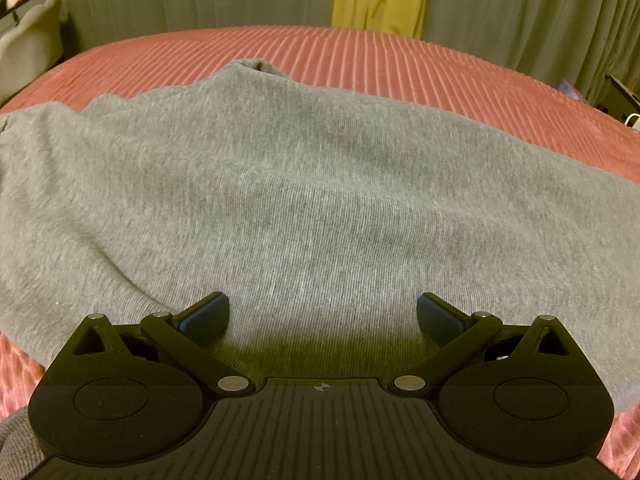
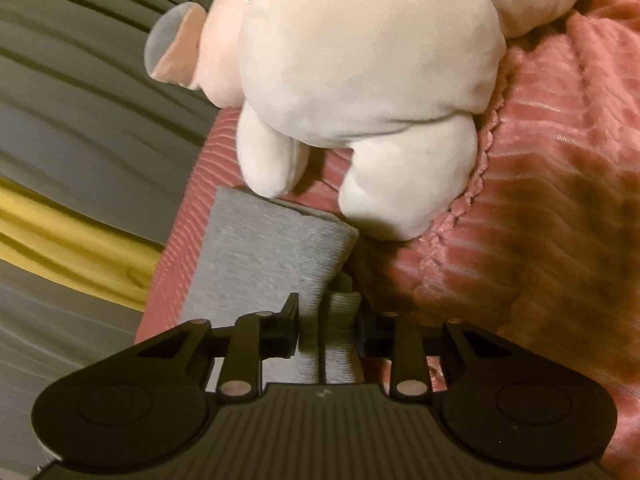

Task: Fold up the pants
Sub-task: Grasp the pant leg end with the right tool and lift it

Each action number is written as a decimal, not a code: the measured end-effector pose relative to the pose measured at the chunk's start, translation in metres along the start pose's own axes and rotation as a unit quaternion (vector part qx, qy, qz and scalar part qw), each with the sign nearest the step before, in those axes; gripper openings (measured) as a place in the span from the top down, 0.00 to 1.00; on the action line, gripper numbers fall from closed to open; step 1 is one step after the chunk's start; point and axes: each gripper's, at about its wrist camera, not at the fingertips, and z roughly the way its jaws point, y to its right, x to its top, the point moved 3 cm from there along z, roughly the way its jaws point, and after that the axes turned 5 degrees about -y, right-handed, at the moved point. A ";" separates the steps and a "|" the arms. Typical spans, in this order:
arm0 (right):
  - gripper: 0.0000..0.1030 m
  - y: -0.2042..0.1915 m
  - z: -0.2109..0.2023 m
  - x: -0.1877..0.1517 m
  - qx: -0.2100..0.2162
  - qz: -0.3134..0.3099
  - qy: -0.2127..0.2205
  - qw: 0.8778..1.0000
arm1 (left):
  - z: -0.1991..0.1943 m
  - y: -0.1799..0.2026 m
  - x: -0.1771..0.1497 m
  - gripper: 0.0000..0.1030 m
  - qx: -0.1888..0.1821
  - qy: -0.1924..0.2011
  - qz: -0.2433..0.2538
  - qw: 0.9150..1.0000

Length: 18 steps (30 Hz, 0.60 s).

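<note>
The gray pants lie spread on the pink bed, and the right gripper pinches a bunched edge to lift it, near a plush toy, while the left gripper waits with fingers wide.

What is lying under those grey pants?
Under the grey pants lies a ribbed pink bedspread, showing all around them. Anything directly beneath the fabric is covered. The right gripper pinches one end.
</note>
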 end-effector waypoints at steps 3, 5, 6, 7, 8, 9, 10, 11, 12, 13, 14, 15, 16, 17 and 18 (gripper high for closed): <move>0.66 0.001 0.007 0.000 -0.007 0.008 -0.005 1.000 | -0.002 -0.002 0.000 0.00 -0.003 0.001 -0.006 1.000; 0.70 -0.002 0.007 -0.001 -0.015 0.000 -0.002 1.000 | -0.005 -0.004 0.000 0.00 -0.007 0.002 -0.013 1.000; 0.73 -0.005 0.005 -0.001 -0.023 -0.011 0.002 1.000 | -0.007 -0.005 -0.001 0.00 -0.008 0.002 -0.017 1.000; 0.77 -0.010 0.003 -0.001 -0.029 -0.028 0.007 0.999 | -0.010 -0.008 -0.002 0.00 -0.008 0.004 -0.022 1.000; 0.78 -0.015 0.002 -0.002 -0.033 -0.042 0.012 0.999 | -0.013 -0.011 -0.002 0.00 -0.006 0.005 -0.029 1.000; 0.79 -0.022 0.000 -0.003 -0.035 -0.057 0.018 0.998 | -0.016 -0.014 -0.003 0.00 -0.005 0.008 -0.036 0.999; 0.80 -0.030 -0.003 -0.004 -0.037 -0.077 0.026 0.996 | -0.021 -0.017 -0.003 0.00 -0.003 0.013 -0.043 0.999; 0.81 -0.041 -0.007 -0.006 -0.037 -0.099 0.035 0.994 | -0.027 -0.021 -0.003 0.00 0.001 0.022 -0.052 0.998; 0.81 -0.054 -0.010 -0.008 -0.036 -0.123 0.043 0.991 | -0.033 -0.025 -0.004 0.00 0.007 0.028 -0.059 0.998; 0.81 -0.073 -0.014 -0.013 -0.023 -0.152 0.053 0.987 | -0.040 -0.028 -0.005 0.00 0.018 0.036 -0.064 0.997; 0.82 -0.092 -0.018 -0.018 -0.003 -0.177 0.057 0.983 | -0.046 -0.031 -0.005 0.00 0.028 0.044 -0.065 0.997; 0.82 -0.112 -0.023 -0.026 0.017 -0.204 0.059 0.977 | -0.052 -0.033 -0.006 0.00 0.035 0.052 -0.064 0.996; 0.82 -0.140 -0.027 -0.040 0.041 -0.245 0.059 0.967 | -0.058 -0.036 -0.006 0.00 0.041 0.062 -0.064 0.995; 0.82 -0.163 -0.030 -0.055 0.061 -0.283 0.055 0.956 | -0.065 -0.039 -0.008 0.00 0.044 0.075 -0.064 0.994; 0.82 -0.187 -0.032 -0.075 0.084 -0.328 0.043 0.940 | -0.070 -0.041 -0.008 0.00 0.046 0.084 -0.065 0.993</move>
